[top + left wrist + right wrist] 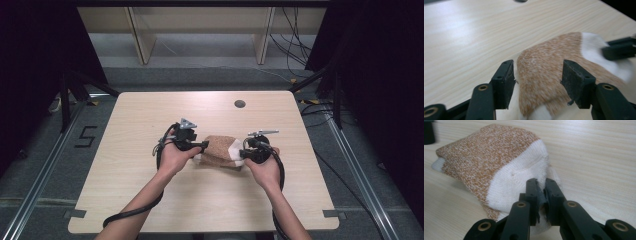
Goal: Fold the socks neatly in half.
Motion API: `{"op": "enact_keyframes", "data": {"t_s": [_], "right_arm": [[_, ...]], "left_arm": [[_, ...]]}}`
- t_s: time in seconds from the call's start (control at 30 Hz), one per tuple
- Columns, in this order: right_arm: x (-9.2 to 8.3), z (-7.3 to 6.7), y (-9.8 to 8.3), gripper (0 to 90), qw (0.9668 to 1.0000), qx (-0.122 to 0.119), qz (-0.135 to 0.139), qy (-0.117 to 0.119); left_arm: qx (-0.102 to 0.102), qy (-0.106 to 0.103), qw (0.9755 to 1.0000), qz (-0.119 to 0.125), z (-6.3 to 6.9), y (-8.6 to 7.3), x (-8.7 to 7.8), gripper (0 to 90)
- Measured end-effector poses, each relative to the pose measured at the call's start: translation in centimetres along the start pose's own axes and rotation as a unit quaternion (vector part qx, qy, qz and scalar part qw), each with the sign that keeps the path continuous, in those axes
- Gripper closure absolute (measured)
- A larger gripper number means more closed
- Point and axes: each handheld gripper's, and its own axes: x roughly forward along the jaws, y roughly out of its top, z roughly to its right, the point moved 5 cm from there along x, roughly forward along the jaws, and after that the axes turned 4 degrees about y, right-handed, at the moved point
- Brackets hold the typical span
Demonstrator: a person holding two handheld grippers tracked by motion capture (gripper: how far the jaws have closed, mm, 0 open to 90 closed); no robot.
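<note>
At the centre of the high view, a folded sock, speckled brown with white ends, is seen lying on the pale wooden table, a little below the middle of the frame. The left gripper is held at the sock's left end and the right gripper at its white right end, with the person's forearms coming in from the bottom edge; a small dark hole is set in the table toward the upper right. In the left gripper view, the left gripper is shown with its jaws standing apart on either side of the brown part of the sock, which fills the lower middle of the frame; the pads are not seen pressing on the cloth. The other gripper is glimpsed, blurred, at the right edge over the white end. In the right gripper view, the right gripper is shown at the lower middle with its jaws drawn close together, and the white fabric of the sock is pinched between them, while the brown body stretches toward the upper left across the table.
</note>
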Motion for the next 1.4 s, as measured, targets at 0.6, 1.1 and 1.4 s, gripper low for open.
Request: {"op": "enact_keyframes", "data": {"t_s": [0.6, 1.1, 1.4], "right_arm": [[1.7, 0.1, 0.7, 81.9, 0.9996, -0.025, 0.009, -0.007], [2.6, -0.8, 1.5, 80.6, 0.9986, -0.047, 0.012, -0.021], [2.2, -1.2, 1.3, 72.9, 0.9989, -0.041, 0.017, -0.014]], "left_arm": [[0.006, 0.031, 0.9990, -0.031, 0.5, -4.1, 1.1, 41.4], [0.007, 0.032, 0.9990, -0.031, -0.6, -4.2, 0.8, 37.8], [0.028, 0.028, 0.9992, -0.012, -1.1, -3.7, 0.4, 35.6]]}}
